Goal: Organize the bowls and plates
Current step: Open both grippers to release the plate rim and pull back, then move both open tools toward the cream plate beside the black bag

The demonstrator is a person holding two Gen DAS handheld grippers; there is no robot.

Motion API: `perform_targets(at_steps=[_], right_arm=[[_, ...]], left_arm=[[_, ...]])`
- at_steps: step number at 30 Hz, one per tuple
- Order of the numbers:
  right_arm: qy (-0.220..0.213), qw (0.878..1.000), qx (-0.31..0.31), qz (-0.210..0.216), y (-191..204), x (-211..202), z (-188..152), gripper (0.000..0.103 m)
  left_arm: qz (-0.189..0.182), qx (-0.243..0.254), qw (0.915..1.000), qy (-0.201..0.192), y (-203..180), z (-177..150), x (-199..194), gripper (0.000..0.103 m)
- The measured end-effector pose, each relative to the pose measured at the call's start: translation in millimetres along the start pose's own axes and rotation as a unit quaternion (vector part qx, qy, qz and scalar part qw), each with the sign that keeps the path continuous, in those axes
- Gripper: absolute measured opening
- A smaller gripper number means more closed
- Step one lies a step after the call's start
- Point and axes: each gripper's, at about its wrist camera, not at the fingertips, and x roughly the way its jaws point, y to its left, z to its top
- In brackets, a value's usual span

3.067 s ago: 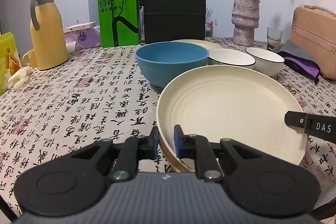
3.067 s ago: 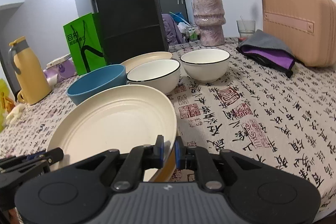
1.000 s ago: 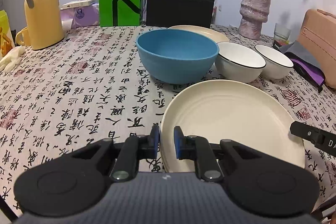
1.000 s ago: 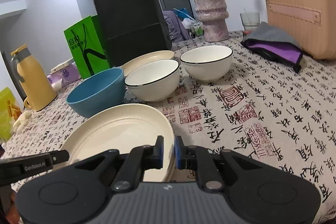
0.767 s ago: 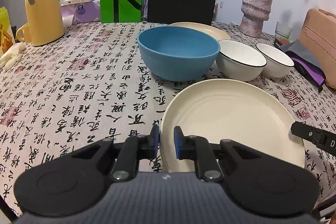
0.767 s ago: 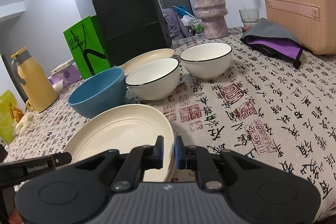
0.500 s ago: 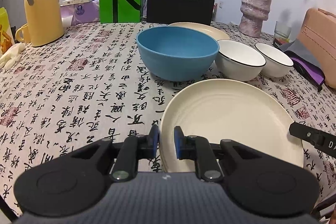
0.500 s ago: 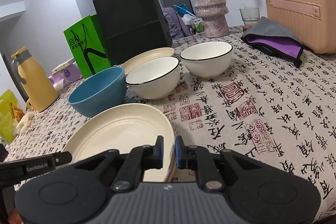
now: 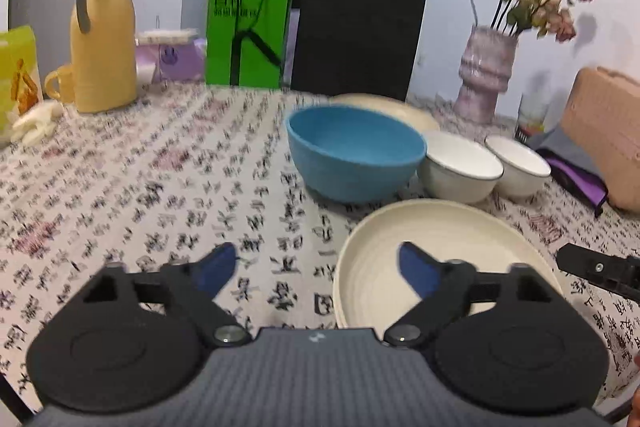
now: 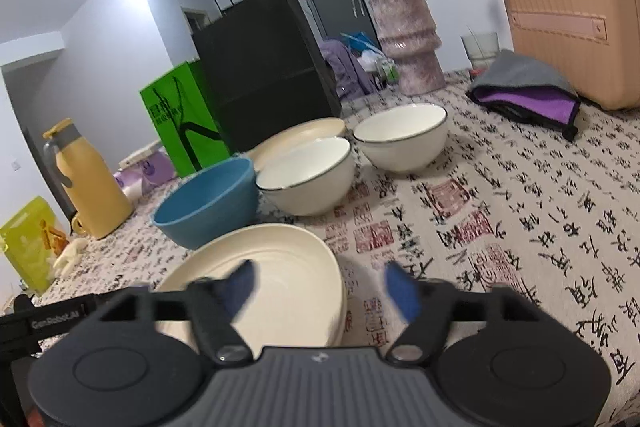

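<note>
Now we see both claws' jaws just sprung apart, gripping nothing. Between the left gripper [image 9: 314, 261] and right gripper [image 10: 320, 283], the cream plate [image 9: 444, 247] lies flat, face up, with no long axis.

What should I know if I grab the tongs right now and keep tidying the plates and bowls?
Left tongs: open, holding nothing; jaws have just been opening off the near plate's rim.
Right tongs: open, holding nothing; jaws have just been opening at that plate's other edge.
Near plate: resting on the table, seemingly atop another plate.
Blue bowl: behind it, alone.
Two white bowls: side by side, unstacked.
Far plate: behind the blue bowl.
Done: near plate set down and released.
Left: probably stack the bowls and bring over the far plate.
</note>
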Motion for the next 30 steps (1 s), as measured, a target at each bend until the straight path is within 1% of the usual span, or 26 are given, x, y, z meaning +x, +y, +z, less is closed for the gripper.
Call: perform_targets(at_steps=[2, 3, 6, 9, 18, 30], right_arm=[[-0.003, 1.000, -0.007, 0.002, 4, -1, 0, 0.102], [-0.002, 1.000, -0.010, -0.001, 5, -1, 0, 0.103], [0.002, 1.000, -0.017, -0.010, 8, 0, -1, 0.103], [0.001, 1.000, -0.019, -0.015, 9, -2, -2, 0.103], [-0.007, 0.999, -0.029, -0.025, 11, -12, -3, 0.103], [-0.023, 0.999, -0.031, -0.021, 20, -28, 2, 0.103]], left_arm=[[-0.002, 0.004, 0.9997, -0.022, 0, -1, -7, 0.103], [-0.005, 0.008, 0.9994, -0.033, 0, -1, -11, 0.103], [-0.004, 0.017, 0.9985, -0.052, -1, -2, -18, 0.103], [0.000, 0.022, 0.9979, -0.062, -1, -4, -23, 0.103], [-0.002, 0.017, 0.9980, -0.060, 6, -6, -28, 0.103], [-0.002, 0.010, 0.9968, -0.079, 13, -2, -48, 0.103]])
